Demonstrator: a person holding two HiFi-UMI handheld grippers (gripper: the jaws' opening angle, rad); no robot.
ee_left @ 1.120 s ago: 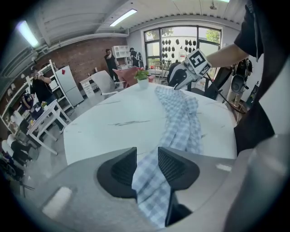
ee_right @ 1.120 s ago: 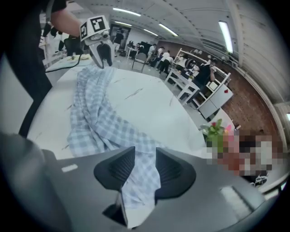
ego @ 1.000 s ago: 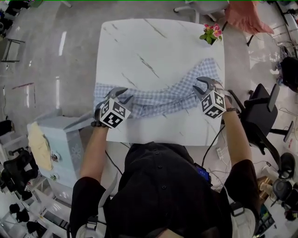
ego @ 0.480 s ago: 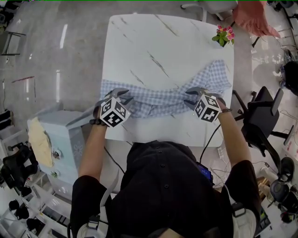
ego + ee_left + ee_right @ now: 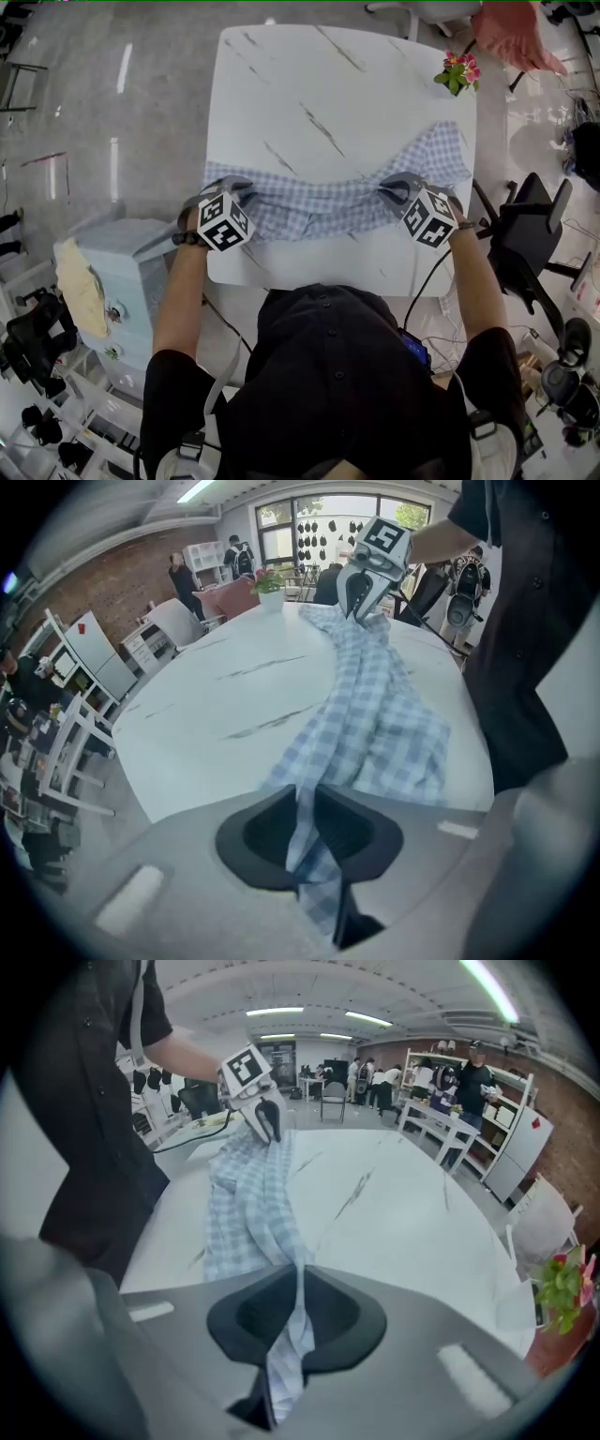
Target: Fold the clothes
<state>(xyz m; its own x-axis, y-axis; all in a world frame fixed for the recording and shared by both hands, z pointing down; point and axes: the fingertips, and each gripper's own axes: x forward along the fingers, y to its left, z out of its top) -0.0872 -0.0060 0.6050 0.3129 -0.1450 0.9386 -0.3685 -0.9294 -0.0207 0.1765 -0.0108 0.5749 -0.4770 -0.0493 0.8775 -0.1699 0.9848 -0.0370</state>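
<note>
A blue-and-white checked shirt (image 5: 319, 202) lies bunched in a long band across the near part of the white marble table (image 5: 309, 94). My left gripper (image 5: 234, 186) is at the band's left end. Its jaws are closing, with a fold of the shirt (image 5: 375, 714) pinched between them (image 5: 307, 799). My right gripper (image 5: 394, 187) is at the right end, shut on another fold (image 5: 298, 1283). The shirt (image 5: 248, 1213) stretches between the two. Each gripper view shows the other gripper at the far end, the right gripper (image 5: 361, 588) and the left gripper (image 5: 265, 1119).
A small pot of pink flowers (image 5: 457, 72) stands at the table's far right corner. A pink cloth (image 5: 511, 33) hangs on a chair beyond it. A black chair (image 5: 525, 234) is at the right, a light blue cabinet (image 5: 112, 281) at the left. People stand in the background.
Both grippers' jaws have gone from open around the shirt's ends to closed on folds of it. The left one has shifted slightly forward onto the cloth's edge.
</note>
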